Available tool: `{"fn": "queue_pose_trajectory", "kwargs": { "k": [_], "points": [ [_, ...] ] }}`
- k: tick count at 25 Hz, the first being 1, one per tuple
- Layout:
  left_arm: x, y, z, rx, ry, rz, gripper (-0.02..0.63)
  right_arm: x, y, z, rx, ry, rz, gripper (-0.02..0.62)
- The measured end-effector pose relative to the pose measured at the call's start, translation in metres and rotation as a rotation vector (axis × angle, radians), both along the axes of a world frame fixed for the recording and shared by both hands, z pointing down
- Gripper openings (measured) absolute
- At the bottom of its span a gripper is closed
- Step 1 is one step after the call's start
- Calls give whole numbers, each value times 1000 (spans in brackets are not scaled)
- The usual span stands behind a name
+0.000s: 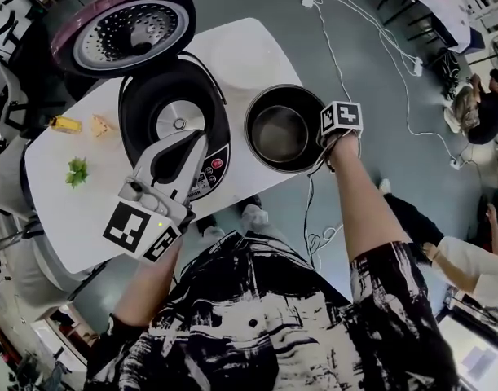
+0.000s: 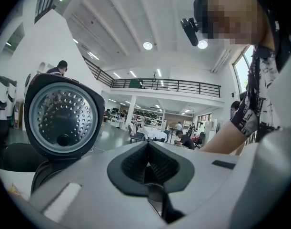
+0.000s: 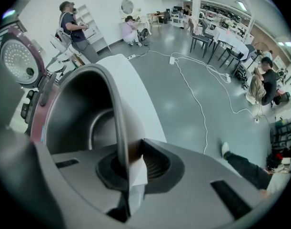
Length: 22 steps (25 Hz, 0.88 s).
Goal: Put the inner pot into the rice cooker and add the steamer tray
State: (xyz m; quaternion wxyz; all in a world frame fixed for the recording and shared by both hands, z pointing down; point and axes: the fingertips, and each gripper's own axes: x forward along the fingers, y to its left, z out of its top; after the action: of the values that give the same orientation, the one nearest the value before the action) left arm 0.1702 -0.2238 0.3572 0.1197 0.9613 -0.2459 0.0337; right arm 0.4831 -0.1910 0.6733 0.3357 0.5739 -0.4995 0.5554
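The black rice cooker (image 1: 174, 119) stands open on the white table (image 1: 61, 210), its perforated lid (image 1: 126, 27) tilted up behind it. The metal inner pot (image 1: 281, 130) sits to the cooker's right, near the table edge. My right gripper (image 1: 322, 147) points down at the pot's right side and is shut on its rim; that rim (image 3: 117, 128) runs between the pads (image 3: 135, 168). My left gripper (image 1: 193, 143) hovers over the cooker's front panel, jaws together with nothing held (image 2: 146, 159). A faint round white disc (image 1: 244, 55) lies behind the pot, hard to tell from the table.
Small yellow (image 1: 65, 124), orange (image 1: 100, 125) and green (image 1: 77, 171) items lie on the table's left part. White cables (image 1: 354, 47) trail over the grey floor. People sit at the right (image 1: 481, 108), and chairs stand along the left edge.
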Motion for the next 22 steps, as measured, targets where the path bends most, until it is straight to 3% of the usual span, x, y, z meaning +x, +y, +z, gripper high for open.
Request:
{"fn": "queue_pose_trajectory", "kwargs": {
  "k": [9,16,22],
  "points": [
    [-10,1,-7,15,22,-5,5,7,-7,-33,95,-46,12,2],
    [-21,3,-22,32,60,-12,5,0,-37,-116,229,-73,-61,3],
    [-42,6,-34,53,90,-39,5,-38,-75,-191,339,-90,-167,3]
  ]
}}
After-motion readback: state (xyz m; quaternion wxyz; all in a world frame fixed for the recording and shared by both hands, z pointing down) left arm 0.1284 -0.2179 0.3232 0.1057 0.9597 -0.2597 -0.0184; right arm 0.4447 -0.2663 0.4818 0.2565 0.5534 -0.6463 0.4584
